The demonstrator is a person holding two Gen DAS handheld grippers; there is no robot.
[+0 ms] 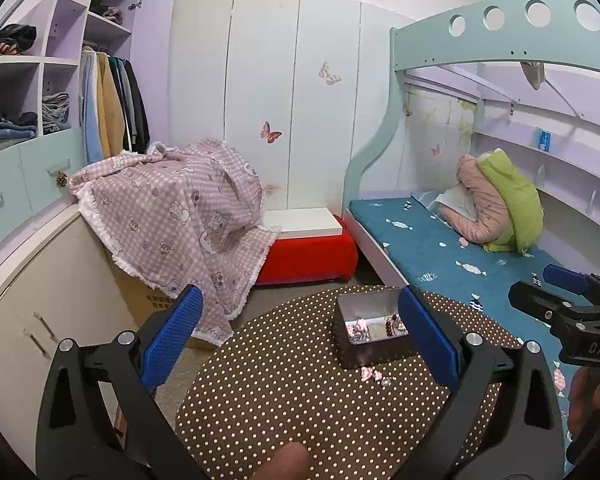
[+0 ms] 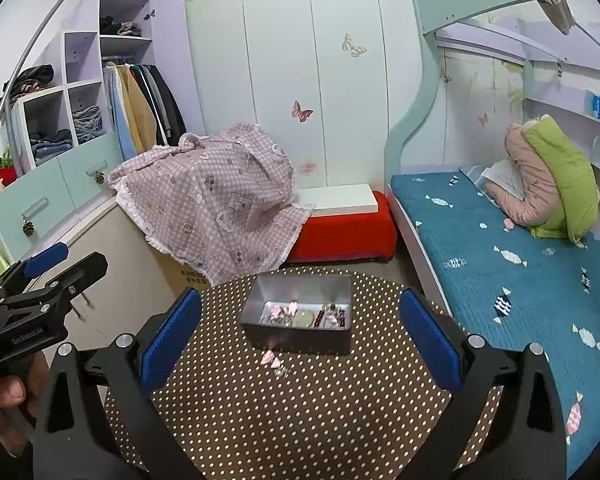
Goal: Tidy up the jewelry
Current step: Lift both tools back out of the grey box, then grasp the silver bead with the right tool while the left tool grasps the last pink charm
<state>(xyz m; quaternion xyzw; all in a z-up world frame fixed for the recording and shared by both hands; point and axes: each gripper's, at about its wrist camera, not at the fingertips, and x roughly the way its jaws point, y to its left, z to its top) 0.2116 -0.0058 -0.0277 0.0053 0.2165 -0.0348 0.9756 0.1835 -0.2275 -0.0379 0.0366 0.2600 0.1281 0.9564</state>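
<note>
Both grippers were held wide open and empty above the near edge of the round brown table with white polka dots (image 2: pixel 300 420). The right gripper (image 2: pixel 300 344) framed the work almost squarely between its blue-padded fingers (image 2: pixel 430 340); the left gripper (image 1: pixel 300 340) sat further to the left, so that its right finger covered the tin's right end.

Just beyond the table's middle lay a small pink-and-silver hair clip or brooch (image 2: pixel 274 362), loose on the cloth and just short of the near wall of the open rectangular grey metal tin (image 2: pixel 296 338). Which kind of piece it was could not be made out. The tin stood towards the far edge and already held several small pieces, pink at its left end, pale in the middle and dark red at its right.

The step in hand was probably to lift that loose piece into the tin. To do it well, the right gripper seemed the better choice, being nearly centred on it. It should come down steeply, narrow the jaws before touching the cloth, and pinch across the piece's narrow width. The piece was flat and low, so a shallow approach risked pushing it against the tin wall or snagging the cloth. Release should come low inside the tin, over a bare patch.
</note>
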